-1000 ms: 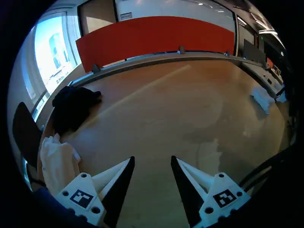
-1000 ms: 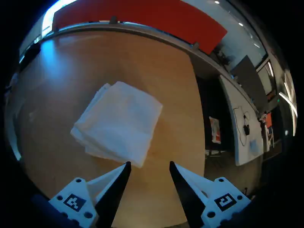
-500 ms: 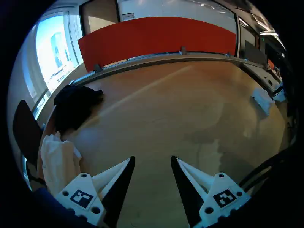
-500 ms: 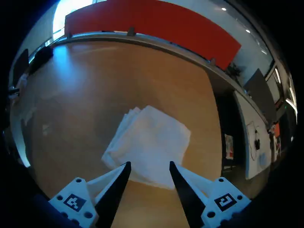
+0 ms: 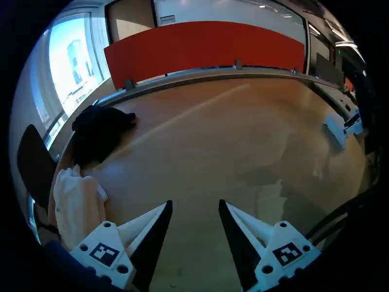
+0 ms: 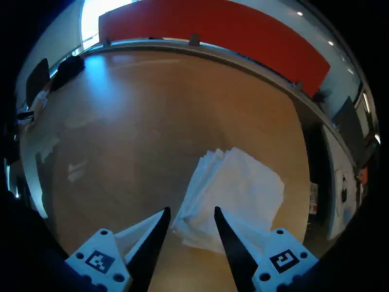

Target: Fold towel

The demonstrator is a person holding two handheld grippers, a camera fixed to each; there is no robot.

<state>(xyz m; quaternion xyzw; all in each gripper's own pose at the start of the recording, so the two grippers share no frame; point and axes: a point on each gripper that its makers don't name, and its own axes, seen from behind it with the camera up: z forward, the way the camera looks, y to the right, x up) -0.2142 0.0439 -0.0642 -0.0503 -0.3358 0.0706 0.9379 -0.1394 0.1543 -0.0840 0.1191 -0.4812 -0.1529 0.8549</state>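
The right claw (image 6: 192,210) is released, its two fingers spread apart just above the near left corner of the folded white towel (image 6: 238,190); that corner lies in the gap between the tips, and I cannot tell whether either finger touches it. The towel lies flat on the light wooden surface (image 6: 126,121), a squarish stack whose layered edges show along its left side. It lies toward the right of the surface, with a strip of bare wood between its far right corner and the surface's right edge. To the left and far side of the towel the wood is open, up to the red partition panel (image 6: 219,29) that runs along the far edge.

The left claw (image 5: 194,203) is also released, fingers wide apart over bare wood, grasping nothing. In the left gripper view the towel is small, near the right edge. A black heap of cloth (image 5: 99,131) lies by the far left edge, and a cream crumpled cloth (image 5: 78,204) lies at the near left corner, just beside the left finger. Between these and the towel the surface is open.
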